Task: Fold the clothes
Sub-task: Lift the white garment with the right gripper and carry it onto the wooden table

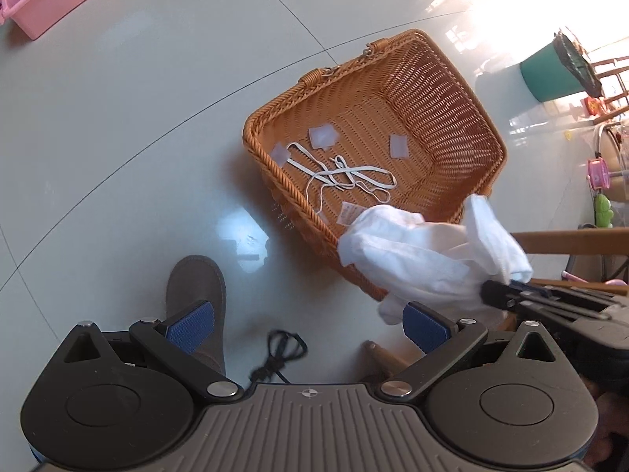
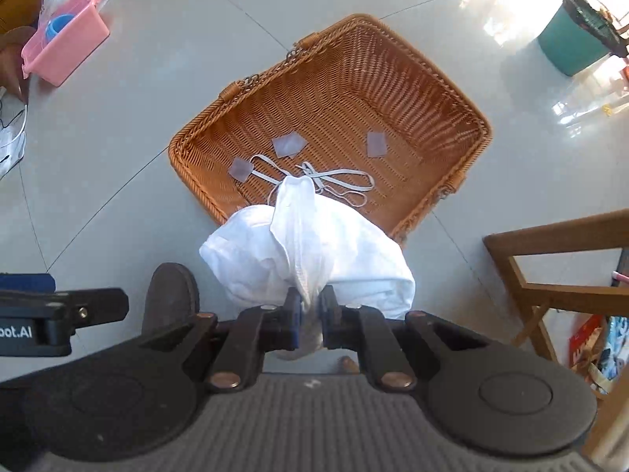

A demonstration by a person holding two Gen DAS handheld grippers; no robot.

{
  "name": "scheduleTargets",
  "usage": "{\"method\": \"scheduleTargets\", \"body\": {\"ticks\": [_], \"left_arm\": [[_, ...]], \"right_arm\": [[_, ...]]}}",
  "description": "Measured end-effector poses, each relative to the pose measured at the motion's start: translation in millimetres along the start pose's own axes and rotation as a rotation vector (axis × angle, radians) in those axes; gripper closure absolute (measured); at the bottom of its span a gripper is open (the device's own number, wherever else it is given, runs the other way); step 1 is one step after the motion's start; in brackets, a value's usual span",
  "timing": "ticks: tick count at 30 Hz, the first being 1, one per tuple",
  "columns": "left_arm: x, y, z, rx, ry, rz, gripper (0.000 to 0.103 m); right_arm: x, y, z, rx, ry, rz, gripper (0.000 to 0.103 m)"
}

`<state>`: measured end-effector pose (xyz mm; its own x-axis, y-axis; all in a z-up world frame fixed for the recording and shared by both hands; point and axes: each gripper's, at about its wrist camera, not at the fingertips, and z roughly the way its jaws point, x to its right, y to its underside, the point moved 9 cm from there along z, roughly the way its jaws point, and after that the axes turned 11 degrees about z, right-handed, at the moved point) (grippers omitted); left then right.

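My right gripper (image 2: pixel 310 306) sits at the bottom centre of the right wrist view, clenched on a thin gathered neck of the white garment (image 2: pixel 306 251), and the rest of the cloth hangs in a crumpled bundle below it, over the near edge of the wicker basket (image 2: pixel 452 90). My left gripper (image 1: pixel 306 326) is at the bottom of the left wrist view with its 2 blue pads spread wide and nothing between them; the garment hangs just to its right.

The grip is my main worry: I pinch only a narrow bunch, so the fabric could slide out and drop back into the basket or onto the floor (image 1: pixel 118 118). I also judge that a hanging fold could snag the woven rim as it passes, and that the black cable (image 1: pixel 279 354) on the floor by my shoe (image 1: pixel 196 295) could catch my foot. With the cloth this bunched, my left gripper may grab a double layer instead of 1 clean edge.

Counting, near to far: 2 grippers, 1 shoe in view, 1 cable, 1 white garment, 1 wooden frame (image 2: pixel 550 259) at the right, 1 basket holding 1 tangle of white cord (image 2: pixel 338 181) and several small pale patches, 1 pink tub (image 2: pixel 67 51) at upper left, 1 green bin (image 2: pixel 570 39) at upper right.
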<state>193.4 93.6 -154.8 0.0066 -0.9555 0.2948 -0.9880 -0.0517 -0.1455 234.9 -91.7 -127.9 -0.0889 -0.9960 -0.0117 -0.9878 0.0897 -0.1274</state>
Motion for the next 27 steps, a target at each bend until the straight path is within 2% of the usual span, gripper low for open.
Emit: {"method": "scheduleTargets", "body": {"ticks": [9,16,21,27], "left_arm": [[4.0,24.2,-14.4,0.063,0.003,0.039,0.0],[11.3,37.2,-20.3,0.059,0.021,0.038,0.0],[28.3,49.3,-37.6,0.053,0.053,0.06,0.0],[50.7,57.8,-63.4,0.061,0.106,0.017,0.0]], "right_arm": [[5.8,17.5,-39.0,0.054,-0.032,0.019,0.093],[-6.6,24.4,-63.1,0.065,-0.079,-0.012,0.093],[0.2,29.6,-87.3,0.1,-0.097,-0.021,0.093],[23.2,45.9,-122.0,0.135,-0.122,0.012,0.093]]}}
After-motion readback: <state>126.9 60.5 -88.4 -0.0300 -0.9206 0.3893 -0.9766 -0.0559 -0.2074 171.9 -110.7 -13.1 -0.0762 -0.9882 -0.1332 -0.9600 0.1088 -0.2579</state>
